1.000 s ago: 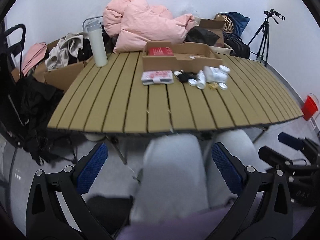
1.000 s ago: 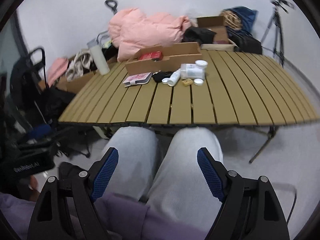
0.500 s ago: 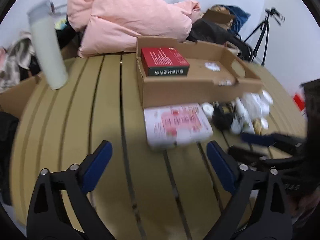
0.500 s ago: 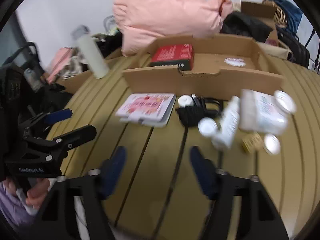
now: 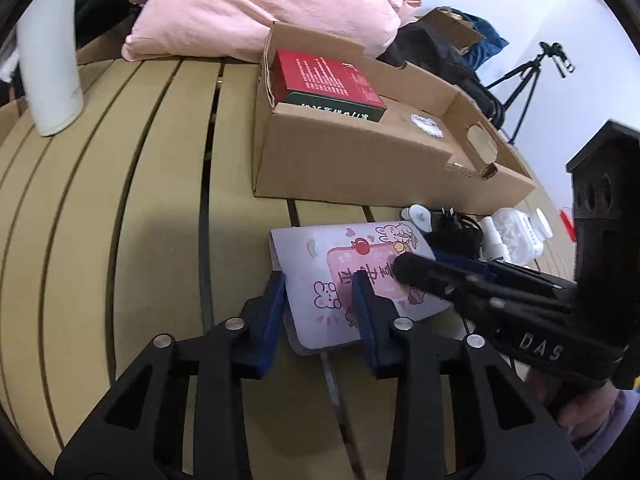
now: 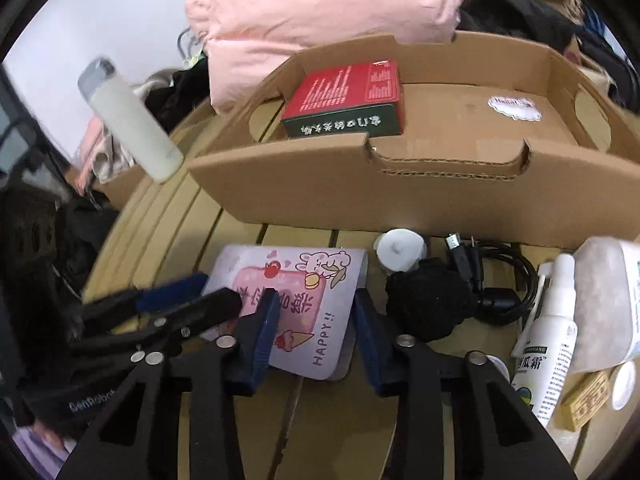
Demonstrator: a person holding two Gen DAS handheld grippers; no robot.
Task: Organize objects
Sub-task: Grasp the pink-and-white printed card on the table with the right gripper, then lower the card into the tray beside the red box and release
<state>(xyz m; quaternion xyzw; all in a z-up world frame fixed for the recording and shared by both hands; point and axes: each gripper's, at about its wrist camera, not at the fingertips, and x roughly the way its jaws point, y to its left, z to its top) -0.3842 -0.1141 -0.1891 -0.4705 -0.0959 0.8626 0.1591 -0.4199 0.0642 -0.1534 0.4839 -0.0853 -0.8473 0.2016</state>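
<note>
A flat pink-and-white packet with cartoon rabbits [image 5: 352, 276] [image 6: 296, 304] lies on the slatted table in front of an open cardboard box [image 5: 360, 160] [image 6: 420, 184]. A red box [image 5: 324, 80] [image 6: 348, 96] lies inside it. My left gripper [image 5: 320, 300] is part open, its jaws straddling the packet's left end. My right gripper [image 6: 314, 316] is part open over the packet's right end. Each gripper shows in the other's view, the right [image 5: 440, 276] and the left [image 6: 188, 300] both low over the packet.
A white tumbler [image 5: 48, 52] [image 6: 128, 120] stands at the left. A white cap [image 6: 400, 250], black pouch [image 6: 428, 304], cable [image 6: 500, 280], spray bottle [image 6: 548, 320], white jar [image 6: 608, 300] and small tin [image 6: 584, 400] lie right of the packet. A pink jacket [image 5: 260, 4] is piled behind the box.
Both grippers have come from above the person's lap to the table and narrowed from wide open; they now sit around the two ends of the packet.
</note>
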